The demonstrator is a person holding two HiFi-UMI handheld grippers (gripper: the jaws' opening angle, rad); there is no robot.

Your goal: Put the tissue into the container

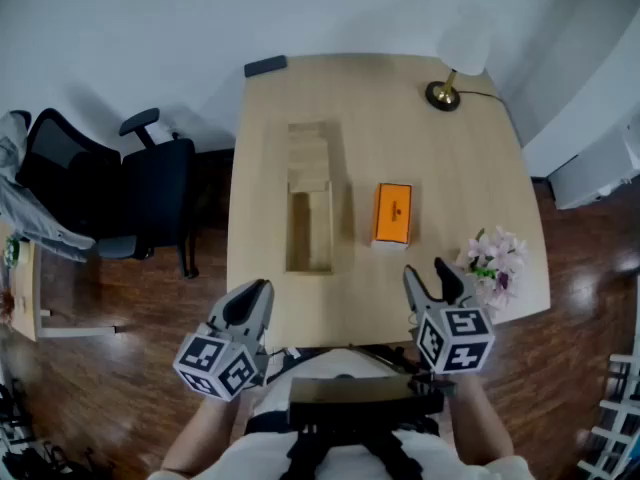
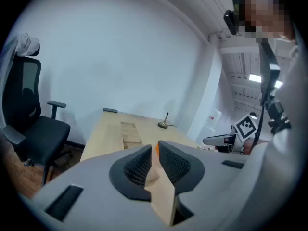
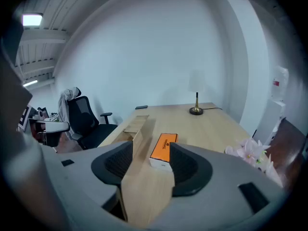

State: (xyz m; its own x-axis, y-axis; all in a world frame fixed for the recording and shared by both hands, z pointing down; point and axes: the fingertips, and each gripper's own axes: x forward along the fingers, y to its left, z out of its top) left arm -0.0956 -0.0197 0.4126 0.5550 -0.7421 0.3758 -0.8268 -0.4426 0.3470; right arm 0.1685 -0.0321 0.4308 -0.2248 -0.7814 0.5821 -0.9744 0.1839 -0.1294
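An orange tissue box [image 1: 392, 213] lies flat on the wooden table [image 1: 450, 168], just right of a long open wooden container [image 1: 310, 200]. Both grippers hover at the table's near edge, short of the two objects. My right gripper [image 1: 430, 276] stands open and empty, and in its own view the tissue box [image 3: 163, 148] shows between the jaws, with the container [image 3: 134, 126] to the left. My left gripper [image 1: 255, 293] is closed to a thin slit with nothing in it. In its own view the left gripper [image 2: 153, 150] looks toward the container [image 2: 129, 133].
A brass lamp [image 1: 445, 93] stands at the far right corner. Pink flowers [image 1: 495, 263] sit at the right edge, close to my right gripper. A small dark object [image 1: 265, 66] lies at the far left corner. A black office chair [image 1: 110, 193] stands left of the table.
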